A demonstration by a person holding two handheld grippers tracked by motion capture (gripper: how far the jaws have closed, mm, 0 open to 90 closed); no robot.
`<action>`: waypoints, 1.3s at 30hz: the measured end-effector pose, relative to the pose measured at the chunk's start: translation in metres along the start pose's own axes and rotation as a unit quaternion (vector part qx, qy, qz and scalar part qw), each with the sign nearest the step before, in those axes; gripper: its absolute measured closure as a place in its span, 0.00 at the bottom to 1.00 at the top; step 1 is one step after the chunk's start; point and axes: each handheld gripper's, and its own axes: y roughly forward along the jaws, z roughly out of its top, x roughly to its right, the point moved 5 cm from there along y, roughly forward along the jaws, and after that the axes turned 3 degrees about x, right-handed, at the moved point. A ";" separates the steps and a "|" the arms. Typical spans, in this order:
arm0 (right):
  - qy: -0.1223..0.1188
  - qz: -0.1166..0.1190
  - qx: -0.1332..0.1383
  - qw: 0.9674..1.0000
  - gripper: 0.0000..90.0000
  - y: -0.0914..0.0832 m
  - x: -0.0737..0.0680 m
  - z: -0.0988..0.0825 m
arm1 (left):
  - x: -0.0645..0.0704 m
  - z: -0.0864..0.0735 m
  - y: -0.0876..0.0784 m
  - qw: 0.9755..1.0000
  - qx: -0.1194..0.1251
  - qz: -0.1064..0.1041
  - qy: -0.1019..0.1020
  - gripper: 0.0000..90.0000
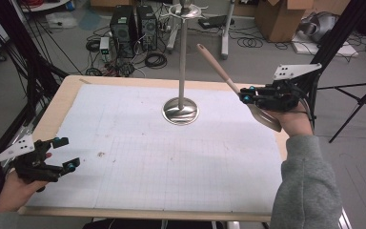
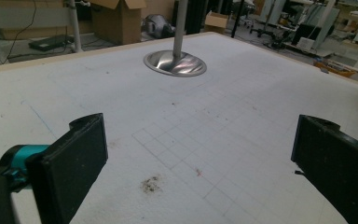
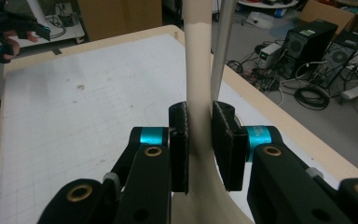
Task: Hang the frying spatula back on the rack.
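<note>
Your right tongs (image 1: 246, 98) are clenched on the neck of the beige spatula (image 1: 219, 69), held aloft beside the steel stand (image 1: 183, 62). Your left tongs (image 1: 64, 153) hang released over the worktop (image 1: 147, 157). Swing carelessly and the long handle may strike the pole, or twist loose.

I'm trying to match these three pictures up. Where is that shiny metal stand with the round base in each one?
High view: the metal stand is at the top centre, its pole rising from the round base on the white mat.
Left gripper view: its base sits at the top centre, beyond the open tool.
Right gripper view: its pole rises just behind the beige spoon handle.
Shared landmark: the white gridded mat.
</note>
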 end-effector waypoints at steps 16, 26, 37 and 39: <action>-0.010 0.025 -0.005 1.000 0.86 -0.005 0.017 0.012 | -0.003 -0.006 -0.005 1.000 -0.006 0.005 -0.011 0.05; -0.007 0.007 -0.004 1.000 0.86 -0.008 0.026 0.022 | -0.005 -0.007 -0.009 1.000 -0.004 0.009 -0.013 0.05; -0.011 -0.007 0.004 1.000 0.86 -0.017 0.028 0.036 | -0.006 -0.008 -0.009 1.000 -0.006 0.010 -0.017 0.05; -0.010 -0.009 0.006 1.000 0.86 -0.018 0.029 0.038 | -0.006 -0.008 -0.009 1.000 -0.006 0.009 -0.017 0.05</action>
